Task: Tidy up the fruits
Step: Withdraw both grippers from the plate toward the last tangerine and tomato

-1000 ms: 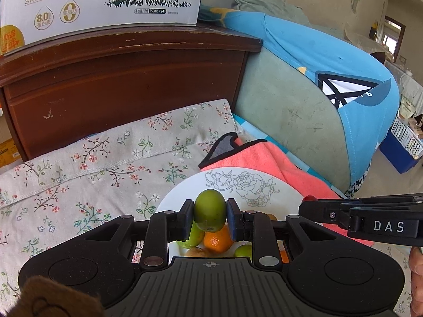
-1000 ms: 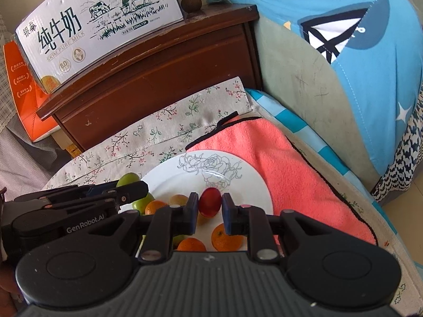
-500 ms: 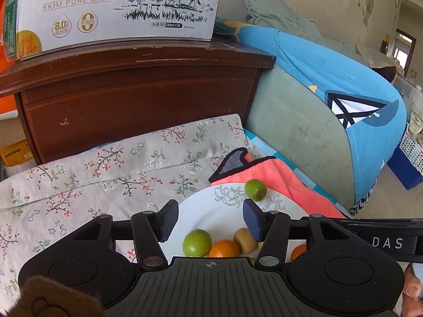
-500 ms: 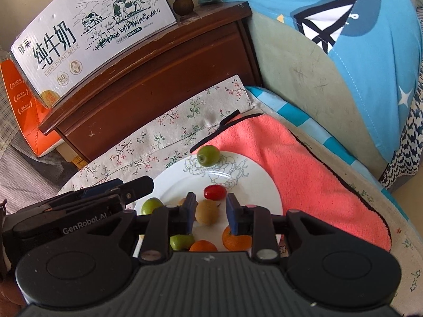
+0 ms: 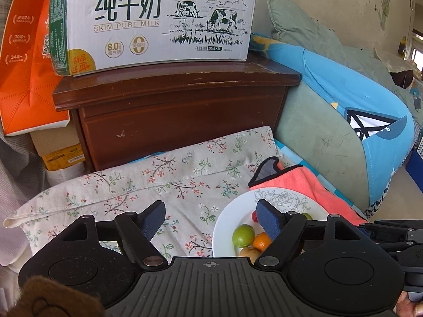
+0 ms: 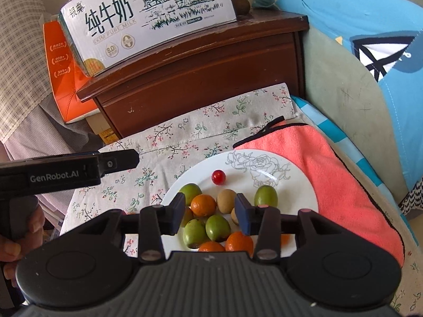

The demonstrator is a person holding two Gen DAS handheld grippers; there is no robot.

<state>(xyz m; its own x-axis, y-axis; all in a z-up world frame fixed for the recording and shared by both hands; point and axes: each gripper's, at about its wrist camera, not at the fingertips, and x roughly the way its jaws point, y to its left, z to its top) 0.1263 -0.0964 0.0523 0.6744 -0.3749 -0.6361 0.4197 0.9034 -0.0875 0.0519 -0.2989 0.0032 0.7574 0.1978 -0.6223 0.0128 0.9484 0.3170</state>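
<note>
At far left stands an orange carton (image 6: 62, 76), and beside it a skim milk box (image 6: 148, 18) sits on a dark wooden nightstand (image 6: 201, 71). In front of the nightstand a floral cloth (image 5: 148, 182) is spread out. The left gripper (image 5: 211, 218) hovers above this cloth with its jaws spread wide, having just been opening, and nothing lies between them; in the right wrist view a hand (image 6: 15, 235) holds its handle at the left edge. Right of the cloth a white plate (image 6: 296, 185) with a rose outline rests partly on a pink towel (image 6: 343, 174). All the fruit lies on the plate: a cherry tomato (image 6: 218, 177) alone toward the far side, then green plums (image 6: 190, 191), a tangerine (image 6: 203, 205), a brown kiwi-like fruit (image 6: 226, 197) and another green plum (image 6: 266, 196), with more green and orange fruit nearer the camera. The right gripper (image 6: 208, 218) hangs over the near part of the plate, jaws partly apart and just been opening, pinching nothing; fruit shows below the gap, apart from the pads. At far right lies a blue and grey-green cushion (image 6: 370, 60)
</note>
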